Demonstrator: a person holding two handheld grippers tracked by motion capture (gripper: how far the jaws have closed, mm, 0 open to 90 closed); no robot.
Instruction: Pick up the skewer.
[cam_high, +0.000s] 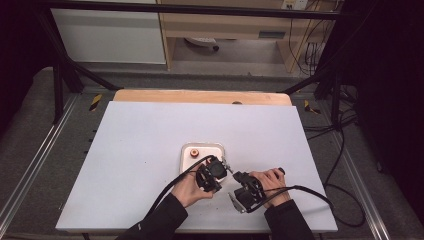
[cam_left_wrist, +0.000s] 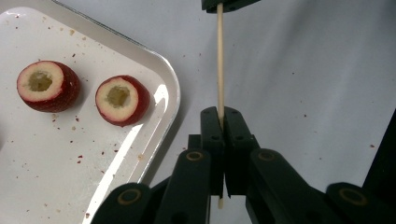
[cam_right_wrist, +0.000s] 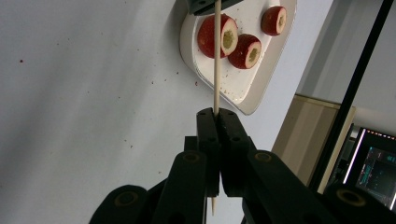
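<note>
Skewer (cam_left_wrist: 220, 65): a thin wooden stick was pinched at both ends, spanning the short gap between the two grippers just above the white table (cam_high: 145, 150), near the person's edge. In the left gripper view the left gripper (cam_left_wrist: 221, 116) had its jaws clamped flat on the stick, whose blunt end poked out behind the pads. In the right gripper view the right gripper (cam_right_wrist: 216, 114) was likewise closed tight on it, the pointed tip (cam_right_wrist: 213, 206) showing below the jaws. Holding it from both ends probably served to steady it, or to pass it from one hand to the other so the point would end up free for piercing. From the high view the two hands sat close together, tools nose to nose.

Just beyond the left gripper lay a small white tray (cam_left_wrist: 163, 74), its rounded corner near the stick. On it rested cored red fruits (cam_left_wrist: 122, 100), hollow centres facing up and crumbs of skin scattered about, likely placed within easy reach for threading. Farther off the table ran bare to its wooden rear edge (cam_high: 200, 96).
</note>
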